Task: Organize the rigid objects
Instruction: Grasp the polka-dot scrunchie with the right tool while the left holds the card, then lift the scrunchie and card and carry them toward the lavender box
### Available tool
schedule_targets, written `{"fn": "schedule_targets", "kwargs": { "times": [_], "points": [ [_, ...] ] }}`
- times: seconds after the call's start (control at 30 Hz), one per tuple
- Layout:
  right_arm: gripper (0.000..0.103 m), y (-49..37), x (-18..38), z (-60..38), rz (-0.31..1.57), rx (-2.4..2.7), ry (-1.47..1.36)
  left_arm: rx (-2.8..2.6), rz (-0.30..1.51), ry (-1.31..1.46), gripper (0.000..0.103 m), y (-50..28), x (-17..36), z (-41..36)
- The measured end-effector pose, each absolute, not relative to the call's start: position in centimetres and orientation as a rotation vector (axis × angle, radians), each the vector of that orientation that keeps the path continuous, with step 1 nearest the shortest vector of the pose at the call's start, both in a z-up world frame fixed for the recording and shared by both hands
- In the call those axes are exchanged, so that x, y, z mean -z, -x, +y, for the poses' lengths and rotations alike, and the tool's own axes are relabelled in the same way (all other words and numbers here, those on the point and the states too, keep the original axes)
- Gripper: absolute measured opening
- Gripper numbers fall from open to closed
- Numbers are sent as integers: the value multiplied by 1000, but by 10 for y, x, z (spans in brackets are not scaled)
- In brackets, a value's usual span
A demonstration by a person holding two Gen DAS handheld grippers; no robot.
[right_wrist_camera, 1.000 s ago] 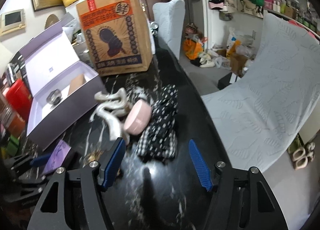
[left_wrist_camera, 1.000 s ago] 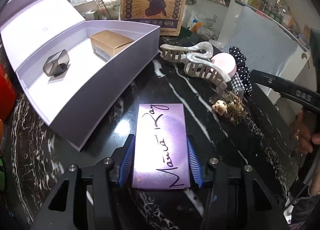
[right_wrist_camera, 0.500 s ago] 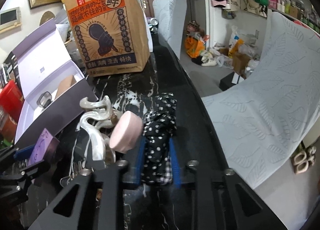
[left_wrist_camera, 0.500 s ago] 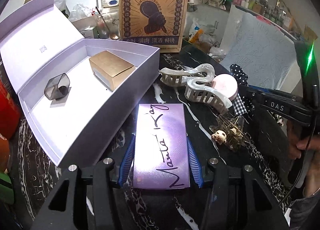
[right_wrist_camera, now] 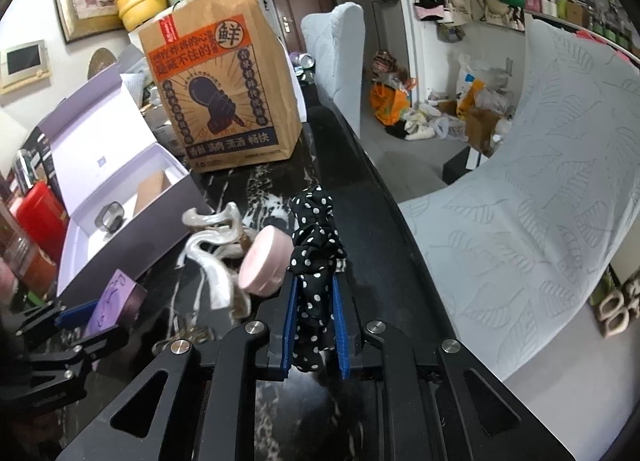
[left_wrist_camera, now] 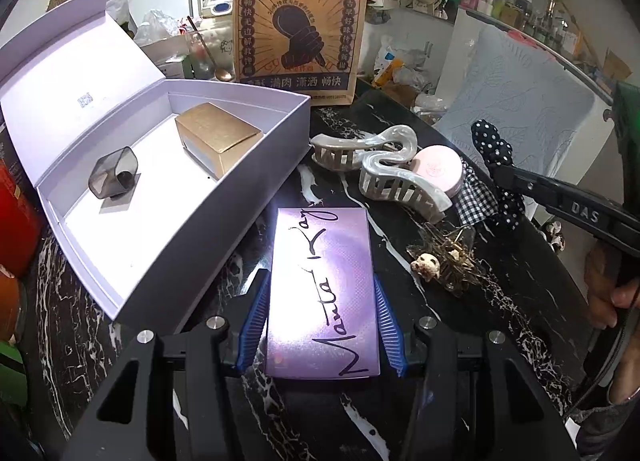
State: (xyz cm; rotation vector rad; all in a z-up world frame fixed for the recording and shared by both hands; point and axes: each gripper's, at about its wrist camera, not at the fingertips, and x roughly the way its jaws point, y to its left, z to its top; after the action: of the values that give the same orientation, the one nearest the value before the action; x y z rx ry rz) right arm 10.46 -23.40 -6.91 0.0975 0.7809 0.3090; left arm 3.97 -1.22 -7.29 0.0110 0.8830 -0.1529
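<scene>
My left gripper (left_wrist_camera: 320,285) is shut on a purple box with black handwriting (left_wrist_camera: 320,245), held low over the black marble table (left_wrist_camera: 520,301). To its left lies an open lilac gift box (left_wrist_camera: 224,213) holding a gold carton (left_wrist_camera: 218,141) and a grey translucent piece (left_wrist_camera: 114,177). My right gripper (right_wrist_camera: 315,287) is shut on a black polka-dot scrunchie (right_wrist_camera: 316,237), which bunches up beyond the blue pads. Beside it sit a pink round compact (right_wrist_camera: 264,265) and two pearly claw clips (right_wrist_camera: 208,253).
A large printed paper bag (left_wrist_camera: 298,21) stands behind the gift box. A gold skull hair clip (left_wrist_camera: 440,261) and checkered cloth (left_wrist_camera: 476,197) lie at the right. A chair with a pale leaf-patterned cover (right_wrist_camera: 520,221) borders the table's right edge. Red containers (right_wrist_camera: 40,213) stand left.
The right gripper went from wide open to shut around the polka-dot scrunchie, after moving forward over it. The left gripper keeps its hold on the purple box.
</scene>
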Motion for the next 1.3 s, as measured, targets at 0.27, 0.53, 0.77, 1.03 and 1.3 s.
{"fn": "schedule_targets", "kwargs": {
  "times": [0.27,0.53,0.77,1.03,1.3],
  "points": [
    [17,-76,58,-232,774,-323,-102,151,861,-9,50,-21,63,-9],
    [17,-50,56,-224,783,-371,-135,139,838,-11,50,2,55,-4],
    [17,-30,50,-208,777,-421,-127,127,824,6,50,20,51,5],
    [17,-14,40,-183,755,-498,-98,104,794,22,50,38,41,16],
    [17,-2,36,-157,751,-579,-61,62,775,42,50,49,34,33]
  ]
}}
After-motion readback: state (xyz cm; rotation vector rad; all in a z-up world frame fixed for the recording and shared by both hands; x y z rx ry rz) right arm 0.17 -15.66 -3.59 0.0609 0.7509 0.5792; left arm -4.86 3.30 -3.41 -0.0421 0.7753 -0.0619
